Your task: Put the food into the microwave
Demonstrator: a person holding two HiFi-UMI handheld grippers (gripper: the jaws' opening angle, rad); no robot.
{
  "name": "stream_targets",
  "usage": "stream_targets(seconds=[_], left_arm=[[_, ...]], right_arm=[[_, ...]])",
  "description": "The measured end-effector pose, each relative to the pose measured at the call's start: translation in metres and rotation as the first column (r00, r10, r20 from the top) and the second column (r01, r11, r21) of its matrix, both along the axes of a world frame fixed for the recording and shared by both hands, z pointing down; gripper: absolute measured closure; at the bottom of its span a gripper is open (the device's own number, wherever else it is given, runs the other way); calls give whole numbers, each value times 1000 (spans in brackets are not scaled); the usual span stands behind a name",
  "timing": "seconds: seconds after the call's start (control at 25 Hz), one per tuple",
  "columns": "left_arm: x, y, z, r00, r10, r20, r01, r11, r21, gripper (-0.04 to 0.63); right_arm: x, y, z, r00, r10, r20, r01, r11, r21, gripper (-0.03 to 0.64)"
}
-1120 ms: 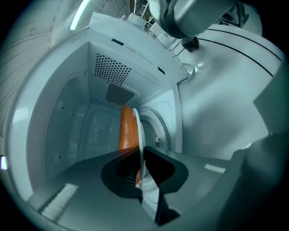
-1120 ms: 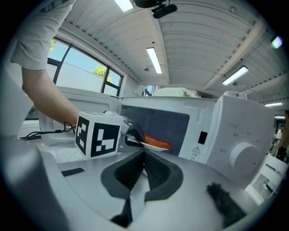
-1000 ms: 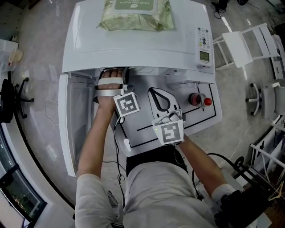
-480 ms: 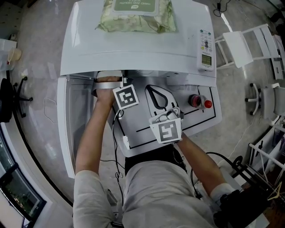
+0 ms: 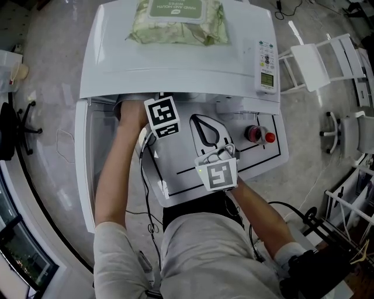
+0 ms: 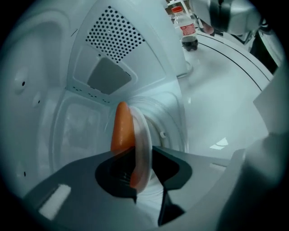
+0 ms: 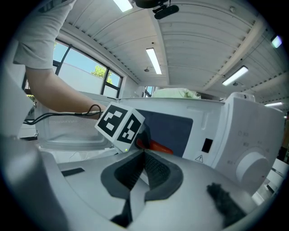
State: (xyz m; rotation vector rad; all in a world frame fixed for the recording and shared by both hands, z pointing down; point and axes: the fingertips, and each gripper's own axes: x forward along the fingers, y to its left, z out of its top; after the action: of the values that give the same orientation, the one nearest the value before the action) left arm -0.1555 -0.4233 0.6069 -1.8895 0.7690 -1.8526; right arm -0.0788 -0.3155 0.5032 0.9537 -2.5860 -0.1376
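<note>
Now left tongs [image 6: 139,168] are opening inside the microwave [image 6: 108,40]. A plate [image 6: 143,144] with a carrot [image 6: 121,128] sits loose between them at frame centre, likely being released. Right tongs [image 7: 143,155] are pinched together, empty, idle outside.

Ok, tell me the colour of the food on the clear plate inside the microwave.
Orange. The food shows best in the left gripper view.

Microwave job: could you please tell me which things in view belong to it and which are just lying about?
Job: microwave, its open door, carrot, plate.
Lying about: wipes pack, red-capped bottle.
</note>
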Motion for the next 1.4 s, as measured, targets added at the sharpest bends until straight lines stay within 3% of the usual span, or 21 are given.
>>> stream_targets(seconds=[0.2, 0.48, 1.08, 1.16, 1.4], left_arm=[[0, 10, 10, 998, 59, 16, -57, 994, -91, 494], [1, 22, 13, 997, 38, -71, -55, 964, -261, 492], [5, 38, -2, 998, 67, -7, -67, 988, -141, 543], [7, 41, -8, 998, 64, -10, -65, 992, -105, 586], [17, 57, -23, 999, 46, -23, -47, 998, -51, 586]], right_arm=[[6, 1, -2, 1000, 6, -1, -6, 1000, 4, 606], [9, 6, 0, 1000, 3, -5, -3, 1000, -2, 606], [12, 22, -8, 1000, -28, -14, 28, 1000, 5, 606], [13, 27, -9, 999, -36, -15, 36, 999, 7, 606], [17, 35, -16, 999, -34, 9, 34, 999, 18, 606]])
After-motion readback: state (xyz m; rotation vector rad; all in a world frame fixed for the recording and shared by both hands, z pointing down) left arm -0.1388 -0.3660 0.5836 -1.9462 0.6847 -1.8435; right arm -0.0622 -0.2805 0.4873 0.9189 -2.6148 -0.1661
